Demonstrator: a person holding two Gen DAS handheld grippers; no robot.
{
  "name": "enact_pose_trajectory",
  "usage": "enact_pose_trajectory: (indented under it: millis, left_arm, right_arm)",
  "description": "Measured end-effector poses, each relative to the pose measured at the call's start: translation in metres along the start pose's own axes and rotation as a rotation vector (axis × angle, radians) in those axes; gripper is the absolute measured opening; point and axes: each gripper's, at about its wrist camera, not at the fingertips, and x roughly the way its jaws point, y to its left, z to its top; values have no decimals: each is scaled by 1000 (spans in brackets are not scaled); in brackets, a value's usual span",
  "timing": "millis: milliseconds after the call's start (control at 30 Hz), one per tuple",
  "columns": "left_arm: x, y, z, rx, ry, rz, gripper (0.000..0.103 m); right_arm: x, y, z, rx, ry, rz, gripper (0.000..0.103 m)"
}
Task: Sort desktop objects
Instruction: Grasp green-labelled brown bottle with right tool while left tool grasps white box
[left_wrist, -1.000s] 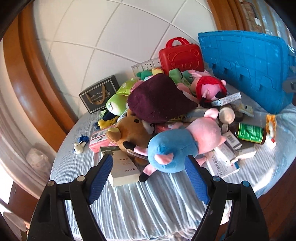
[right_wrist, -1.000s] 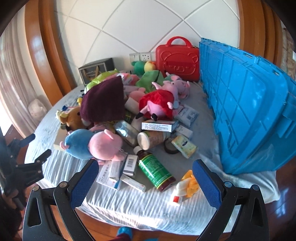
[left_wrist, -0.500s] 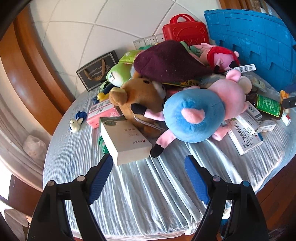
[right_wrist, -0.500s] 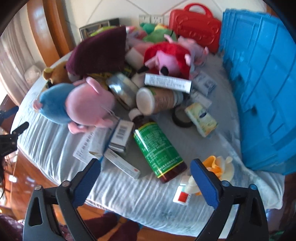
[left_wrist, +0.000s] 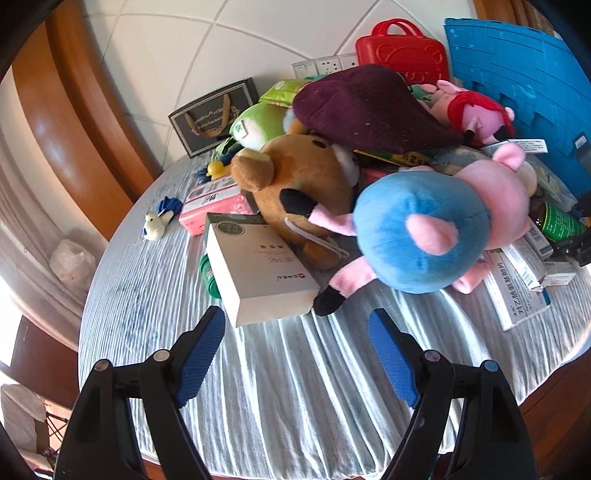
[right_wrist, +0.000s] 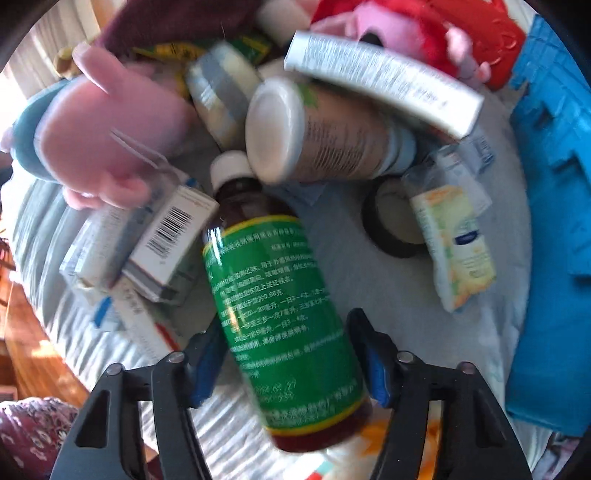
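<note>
R gripper (right_wrist: 286, 354) straddles green-label bottle (right_wrist: 280, 306); L gripper (left_wrist: 297, 334) over cloth

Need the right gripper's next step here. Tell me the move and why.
Probably close the right gripper on the green-labelled brown bottle: the bottle lies between its open blue pads, which flank it on both sides but do not clearly press it yet.

Two pig plushes (left_wrist: 424, 229) (left_wrist: 476, 114), one bear (left_wrist: 295, 184), one green-label bottle (right_wrist: 280, 314), one red case (left_wrist: 402, 55), one blue crate (left_wrist: 517, 88).
</note>
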Motion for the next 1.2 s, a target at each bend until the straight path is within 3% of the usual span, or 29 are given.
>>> enact_pose_trajectory:
  millis: [267, 567, 700, 800, 1067, 1200]
  left_arm:
    - [36, 41, 7, -118, 26, -9, 80]
    - [93, 61, 14, -264, 77, -152, 79]
    - [82, 69, 21, -274, 32, -171, 52]
    - [74, 75, 27, -274, 25, -206, 42]
    - [69, 53, 32, -145, 6, -141, 41]
    - [96, 42, 29, -127, 131, -175, 43]
  right_arm:
    - [2, -2, 0, 46, 5, 2, 63]
    - [2, -3, -4, 100, 15, -12, 64]
    - [2, -2, -7, 127, 11, -25, 64]
    - [0, 1, -10, 160, 6, -43, 63]
    - [-2, 6, -17, 213, 17, -51, 61]
    - [-4, 7, -21, 215, 17, -46, 61]
